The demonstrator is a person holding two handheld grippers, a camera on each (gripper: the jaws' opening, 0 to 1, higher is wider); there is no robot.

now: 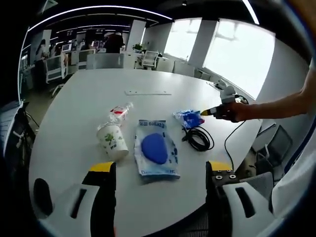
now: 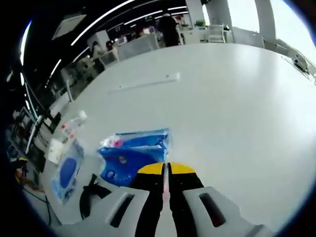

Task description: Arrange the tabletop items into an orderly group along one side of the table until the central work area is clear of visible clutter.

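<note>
On the white table (image 1: 79, 108) lie a tipped paper cup (image 1: 112, 140), a crushed clear bottle (image 1: 120, 112), a large blue wipes pack (image 1: 156, 148), a small blue packet (image 1: 189, 117) and a coiled black cable (image 1: 199, 138). My left gripper (image 1: 161, 168) hangs open over the near edge, just short of the wipes pack. A hand holds my right gripper (image 1: 213, 112) with its tip at the small packet's right edge. In the right gripper view, my right gripper (image 2: 165, 169) is shut, its tips against the blue packet (image 2: 133, 153); nothing shows between the jaws.
A thin white strip (image 1: 148, 92) lies farther back on the table. The wipes pack (image 2: 67, 170), cable (image 2: 89, 195) and bottle (image 2: 74, 126) sit left of my right gripper. A wide bare stretch of table (image 2: 237, 108) spreads ahead and right. Office chairs (image 1: 57, 66) ring the far side.
</note>
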